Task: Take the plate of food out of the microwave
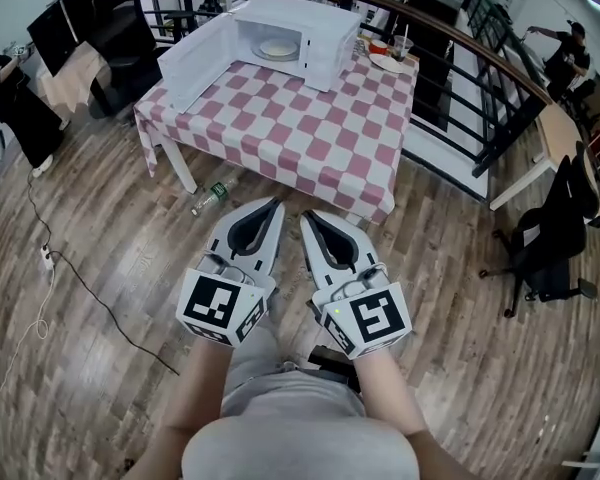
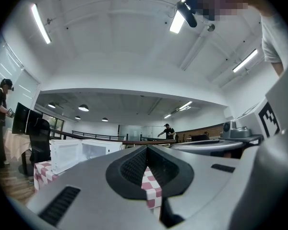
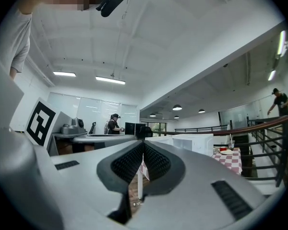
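approach step, nothing gripped yet. left gripper (image 1: 273, 206) jaws closed, empty; right gripper (image 1: 308, 216) likewise, tips meeting, nothing between. to do it well: close the gap first, open jaws before entering the cavity, come in level, pinch the near rim, keep it flat on the way out, probably with the second gripper under the far side. plate of food (image 1: 277, 49) inside microwave (image 1: 325, 43), door (image 1: 195, 63) swung open, well ahead of both jaw tips, across the checkered table (image 1: 300, 138). bottle (image 1: 212, 197) on floor just ahead-left of the left jaws, worth stepping round.
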Demonstrator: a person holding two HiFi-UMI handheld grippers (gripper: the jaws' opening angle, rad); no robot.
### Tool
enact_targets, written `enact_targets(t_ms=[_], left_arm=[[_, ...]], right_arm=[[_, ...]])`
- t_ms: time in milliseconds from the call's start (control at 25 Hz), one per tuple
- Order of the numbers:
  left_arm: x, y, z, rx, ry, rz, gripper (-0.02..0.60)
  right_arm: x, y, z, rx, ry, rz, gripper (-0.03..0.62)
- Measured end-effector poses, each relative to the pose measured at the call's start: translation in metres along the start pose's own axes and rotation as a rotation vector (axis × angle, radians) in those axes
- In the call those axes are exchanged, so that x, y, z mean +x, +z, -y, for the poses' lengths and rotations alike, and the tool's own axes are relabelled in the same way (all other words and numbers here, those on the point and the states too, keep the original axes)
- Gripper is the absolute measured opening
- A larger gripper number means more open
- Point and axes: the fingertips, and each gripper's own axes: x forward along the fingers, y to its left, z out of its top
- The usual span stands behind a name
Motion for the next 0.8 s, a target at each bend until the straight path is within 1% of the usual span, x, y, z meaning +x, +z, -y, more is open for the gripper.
enact_targets(t_ms=[160, 320, 640, 800], left_arm=[[0.021, -0.005, -0.024, -0.004, 0.0, -0.012, 0.002], [0.045, -0.001, -0.048, -0.003, -0.013, -0.007, 0.002], [0.082, -0.001, -0.094, -0.007, -0.045, -0.013, 0.002], [0.096, -0.001, -0.114, -0.009, -0.066, -0.014, 0.003]], right_arm=[[0.028, -0.007, 0.008, 0.015, 0.011, -0.002, 0.026], [0.058, -0.005, 0.02, 0.015, 0.014, 0.008, 0.026], [0.114, -0.012, 0.048, 0.023, -0.052, -0.018, 0.026], [0.138, -0.014, 0.055, 0.012, -0.061, -0.021, 0.026]])
